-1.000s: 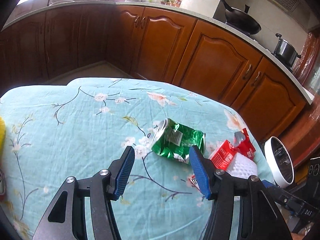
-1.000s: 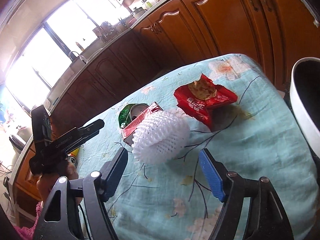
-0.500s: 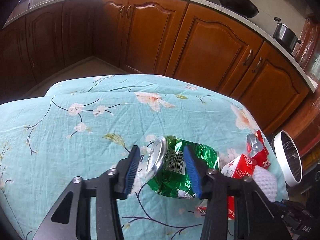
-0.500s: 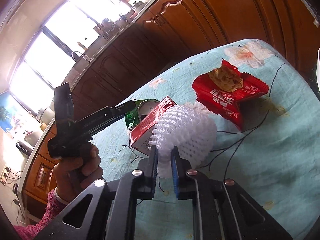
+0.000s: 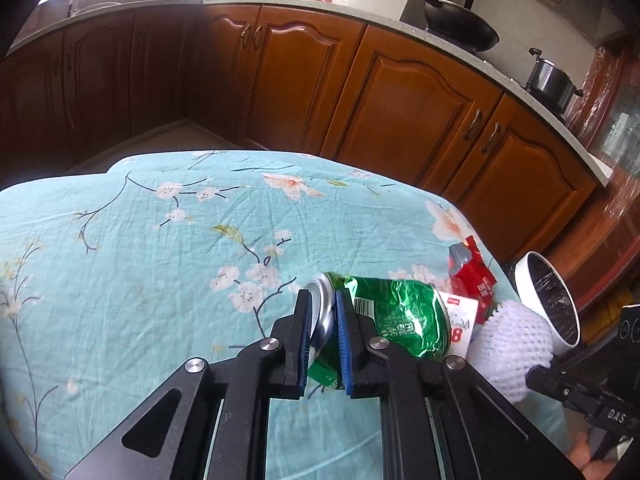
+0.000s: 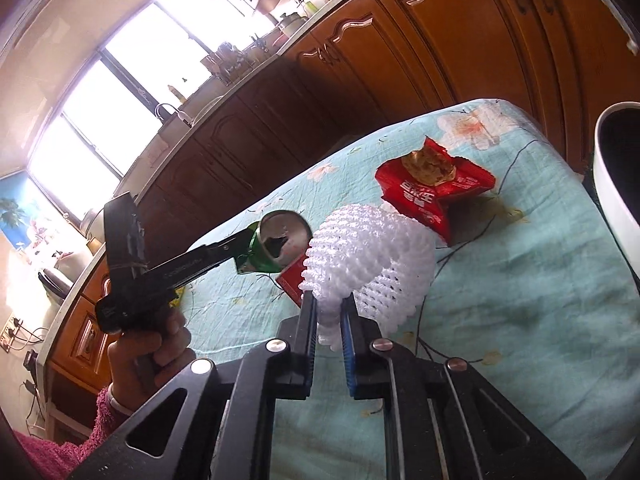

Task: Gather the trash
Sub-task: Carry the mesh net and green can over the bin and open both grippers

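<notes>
My left gripper (image 5: pixel 323 304) is shut on the top rim of a crushed green can (image 5: pixel 396 320), which looks lifted a little off the floral tablecloth. It also shows in the right wrist view (image 6: pixel 276 248). My right gripper (image 6: pixel 329 312) is shut on a white foam fruit net (image 6: pixel 368 260) and holds it above the table; the net also shows in the left wrist view (image 5: pixel 516 344). A red and white carton (image 5: pixel 460 326) lies behind the can. A red snack wrapper (image 6: pixel 432 192) lies near the table's far right edge.
A white bin with a black liner (image 5: pixel 548 304) stands just off the table's right edge, and also shows in the right wrist view (image 6: pixel 616 176). The tablecloth (image 5: pixel 160 260) covers the table. Wooden kitchen cabinets (image 5: pixel 400 100) stand beyond it.
My left gripper moved in and closed on the can's rim, then raised it. My right gripper closed on the foam net and lifted it off the cloth.
</notes>
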{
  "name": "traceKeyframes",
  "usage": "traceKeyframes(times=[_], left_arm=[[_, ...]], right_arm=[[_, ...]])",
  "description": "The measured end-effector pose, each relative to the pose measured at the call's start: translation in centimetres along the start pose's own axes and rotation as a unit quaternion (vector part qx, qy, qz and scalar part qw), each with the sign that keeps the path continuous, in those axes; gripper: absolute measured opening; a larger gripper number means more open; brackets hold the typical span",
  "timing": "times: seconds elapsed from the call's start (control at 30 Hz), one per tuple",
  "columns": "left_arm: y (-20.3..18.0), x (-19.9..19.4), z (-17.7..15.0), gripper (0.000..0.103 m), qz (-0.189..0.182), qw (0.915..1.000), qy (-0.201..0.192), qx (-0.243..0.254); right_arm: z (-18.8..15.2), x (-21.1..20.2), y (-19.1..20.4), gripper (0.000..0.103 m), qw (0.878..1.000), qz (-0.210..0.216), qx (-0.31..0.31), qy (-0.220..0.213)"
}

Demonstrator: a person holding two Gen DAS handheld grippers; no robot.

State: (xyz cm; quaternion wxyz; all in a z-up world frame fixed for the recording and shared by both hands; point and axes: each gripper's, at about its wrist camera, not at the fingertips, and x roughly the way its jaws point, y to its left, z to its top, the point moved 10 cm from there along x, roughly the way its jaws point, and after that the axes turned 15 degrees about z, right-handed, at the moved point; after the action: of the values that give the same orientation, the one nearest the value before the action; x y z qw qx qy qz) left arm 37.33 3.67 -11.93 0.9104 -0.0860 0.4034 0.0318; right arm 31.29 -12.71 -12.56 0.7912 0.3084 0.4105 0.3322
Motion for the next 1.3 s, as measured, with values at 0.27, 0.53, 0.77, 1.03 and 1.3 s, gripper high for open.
traceKeyframes(times=[0.27, 0.53, 0.77, 1.03, 1.3], left_arm=[[-0.9, -5.0, -2.1, 0.010, -0.032, 0.9992, -0.024, -0.010], [-5.8, -7.7, -4.0, 0.010, -0.061, 0.9970, -0.037, 0.032], [-10.9, -7.3, -5.2, 0.010, -0.076, 0.9943, -0.032, 0.068], [-16.2, -6.4, -5.8, 0.010, -0.075, 0.9908, -0.036, 0.107], [-20.3, -5.5, -6.3, 0.010, -0.087, 0.9851, -0.029, 0.146]], right_arm=[[-1.2, -3.9, -2.2, 0.011, 0.999, -0.037, -0.004, -0.010], [-1.9, -8.2, -4.6, 0.011, 0.997, -0.078, -0.005, -0.027], [-2.0, -11.8, -5.6, 0.011, 0.994, -0.103, 0.000, -0.047], [-1.2, -15.6, -7.0, 0.011, 0.988, -0.139, -0.008, -0.070], [0.1, -18.7, -8.3, 0.011, 0.983, -0.156, -0.009, -0.092]])
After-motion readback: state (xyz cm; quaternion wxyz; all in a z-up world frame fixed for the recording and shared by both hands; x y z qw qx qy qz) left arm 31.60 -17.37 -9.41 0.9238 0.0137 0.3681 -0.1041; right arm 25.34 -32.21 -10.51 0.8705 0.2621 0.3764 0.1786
